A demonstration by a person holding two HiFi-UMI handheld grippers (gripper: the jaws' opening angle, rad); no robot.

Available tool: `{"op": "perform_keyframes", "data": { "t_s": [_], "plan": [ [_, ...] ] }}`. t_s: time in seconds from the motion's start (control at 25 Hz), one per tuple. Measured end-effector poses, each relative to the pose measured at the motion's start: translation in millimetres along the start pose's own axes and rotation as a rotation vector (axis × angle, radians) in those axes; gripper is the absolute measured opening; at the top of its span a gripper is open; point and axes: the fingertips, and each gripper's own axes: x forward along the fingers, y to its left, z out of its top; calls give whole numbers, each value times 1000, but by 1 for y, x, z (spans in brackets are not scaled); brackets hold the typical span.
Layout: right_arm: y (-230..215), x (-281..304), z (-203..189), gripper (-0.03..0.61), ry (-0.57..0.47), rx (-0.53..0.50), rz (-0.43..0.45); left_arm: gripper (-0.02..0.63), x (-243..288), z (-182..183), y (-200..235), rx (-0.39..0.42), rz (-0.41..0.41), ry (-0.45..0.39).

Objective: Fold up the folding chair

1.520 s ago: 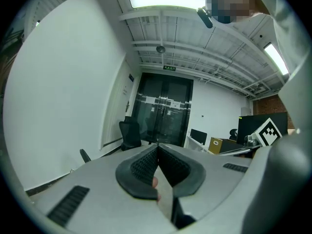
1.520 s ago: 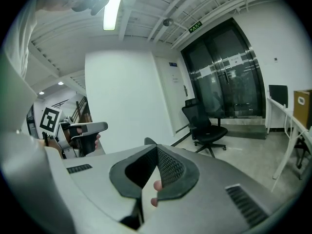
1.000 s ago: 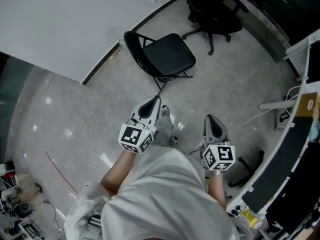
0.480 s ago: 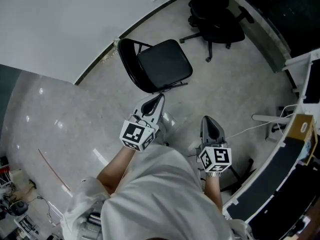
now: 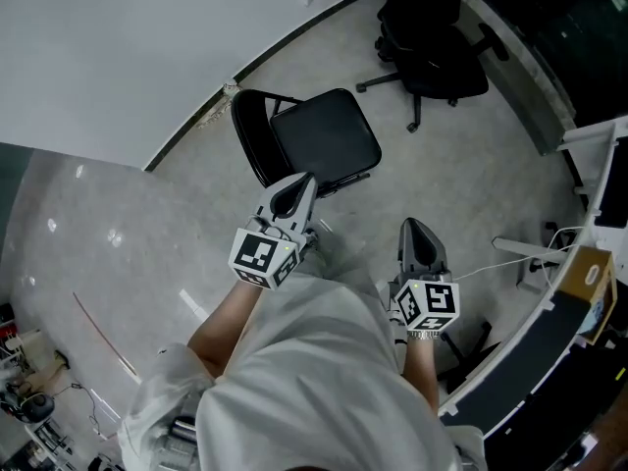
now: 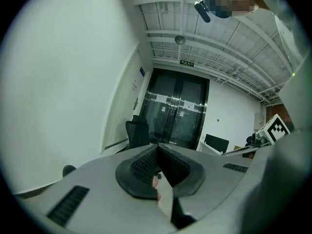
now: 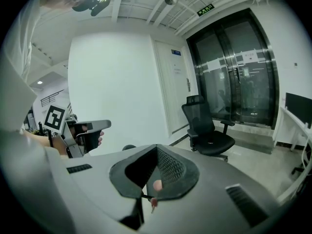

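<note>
Closer now to the folding chair (image 5: 326, 137), which stands unfolded on the floor at twelve o'clock, the left tool (image 5: 306, 180) and right tool (image 5: 413, 226) both have jaws pressed together, holding nothing.

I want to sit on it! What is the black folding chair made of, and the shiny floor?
Folding chair: the seat looks like smooth black padded vinyl, going by its soft sheen; the thin tubes are probably black-painted metal. Floor: grey and glossy, mirroring lights, so likely polished stone or concrete.
</note>
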Motion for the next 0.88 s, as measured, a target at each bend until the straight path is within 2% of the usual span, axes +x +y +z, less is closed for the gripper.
{"op": "perform_keyframes", "data": {
  "t_s": [0.2,0.44,0.88],
  "plan": [
    [-1,20,13,-2,-1,-18,28,11,6,5,16,-5,38,-9],
    [-8,50,23,-2,19,-49,101,11,15,5,26,-22,108,-17],
    [-52,146,63,-2,89,-114,319,11,68,24,55,-49,350,-51]
  ]
}}
